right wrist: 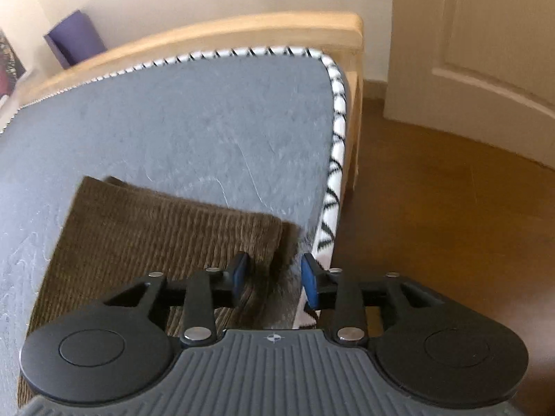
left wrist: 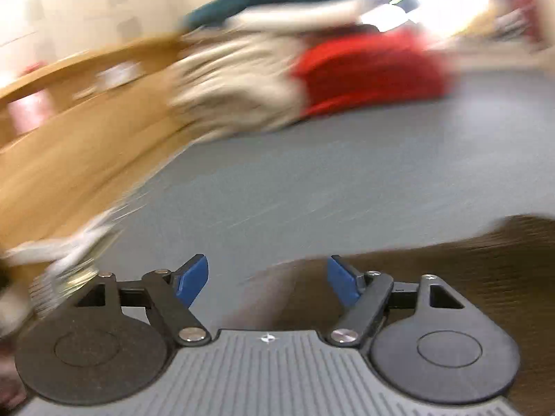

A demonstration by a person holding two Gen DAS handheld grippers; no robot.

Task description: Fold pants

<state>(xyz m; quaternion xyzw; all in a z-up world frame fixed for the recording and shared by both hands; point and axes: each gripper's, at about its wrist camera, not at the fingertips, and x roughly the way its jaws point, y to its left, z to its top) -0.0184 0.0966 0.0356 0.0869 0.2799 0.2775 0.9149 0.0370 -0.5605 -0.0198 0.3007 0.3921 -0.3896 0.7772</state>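
Brown corduroy pants (right wrist: 156,239) lie flat on the grey mattress (right wrist: 194,118), one end near its right edge. My right gripper (right wrist: 275,279) is open and empty, just above the pants' right edge near the mattress border. In the blurred left wrist view the pants (left wrist: 451,263) fill the lower right. My left gripper (left wrist: 269,279) is open and empty, with its right finger over the pants' edge and its left finger over bare mattress (left wrist: 312,173).
A pile of beige (left wrist: 236,83), red (left wrist: 374,69) and dark green (left wrist: 263,0) clothes lies at the far side. A wooden bed frame (right wrist: 242,31) surrounds the mattress. A zigzag-patterned border (right wrist: 336,159), brown floor (right wrist: 433,208) and a white door (right wrist: 478,45) are at right.
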